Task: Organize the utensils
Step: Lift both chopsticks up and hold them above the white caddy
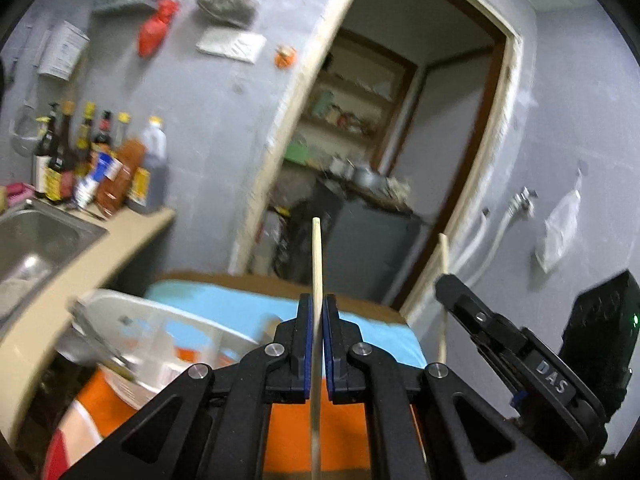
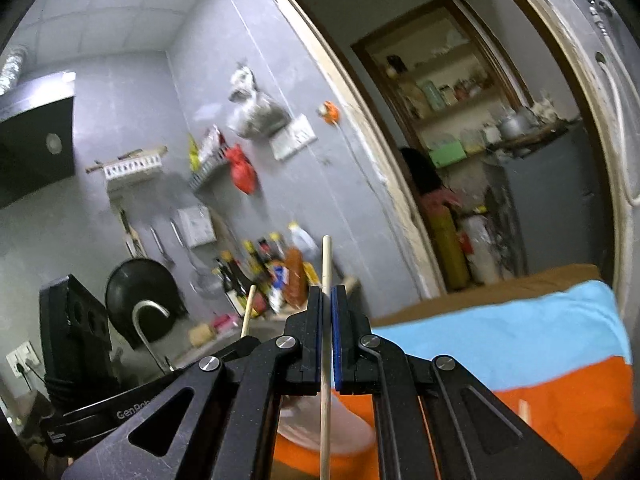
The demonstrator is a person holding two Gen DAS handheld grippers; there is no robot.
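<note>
My left gripper is shut on a pale wooden chopstick that stands upright between its blue pads, raised above the table. My right gripper is shut on a second chopstick, also upright. In the left wrist view the right gripper shows at the right with its chopstick. In the right wrist view the left gripper's chopstick shows at the left. A clear container with utensils sits on the table below, blurred.
The table carries a blue and orange cloth. A steel sink and counter with several sauce bottles stand at the left. An open doorway lies ahead. A black wok hangs on the wall.
</note>
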